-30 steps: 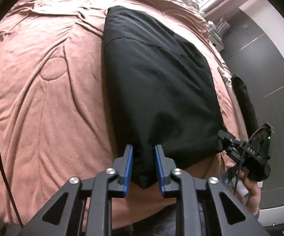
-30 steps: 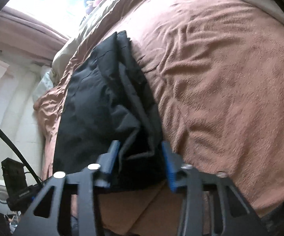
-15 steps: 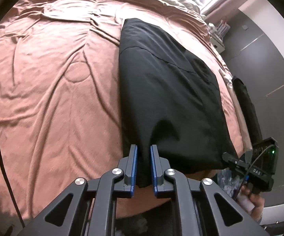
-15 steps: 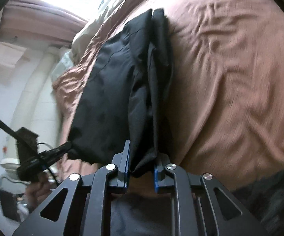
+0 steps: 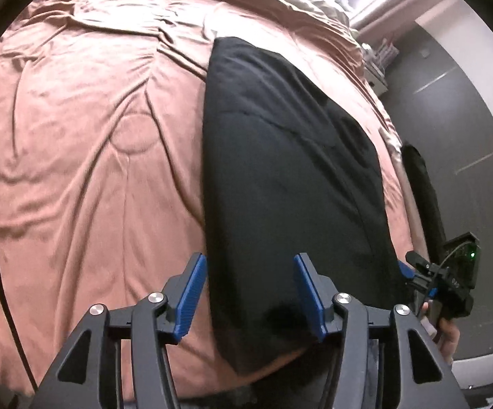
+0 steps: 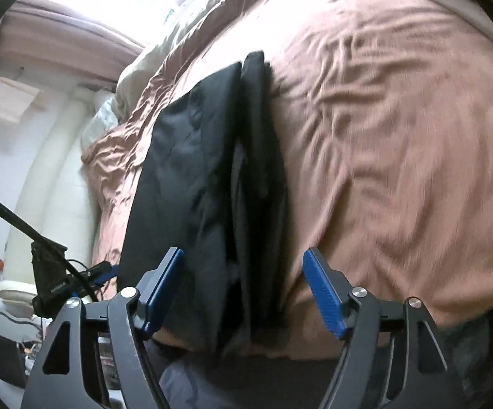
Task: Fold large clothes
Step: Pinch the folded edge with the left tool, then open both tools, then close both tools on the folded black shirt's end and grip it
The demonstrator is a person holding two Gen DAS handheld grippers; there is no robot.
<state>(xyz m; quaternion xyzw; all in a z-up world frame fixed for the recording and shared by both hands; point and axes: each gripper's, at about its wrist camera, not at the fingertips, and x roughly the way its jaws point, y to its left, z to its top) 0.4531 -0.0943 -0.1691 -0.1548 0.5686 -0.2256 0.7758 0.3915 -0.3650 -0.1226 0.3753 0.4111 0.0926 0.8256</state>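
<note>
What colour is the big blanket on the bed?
The blanket is pinkish brown, plain; clearest in the left wrist view.

Your left wrist camera sits just behind the left gripper [image 5: 249,293] and looks steeply down along its fingers at the near edge of the brown bed cover [image 5: 86,156], close above the black garment [image 5: 287,177]. Your right wrist camera rides behind the right gripper [image 6: 243,286], tilted less steeply, facing up the bed toward a bright window. Both views share the garment's near end and the bed cover around it, and each catches the other gripper at its frame's outer edge, low down.
</note>
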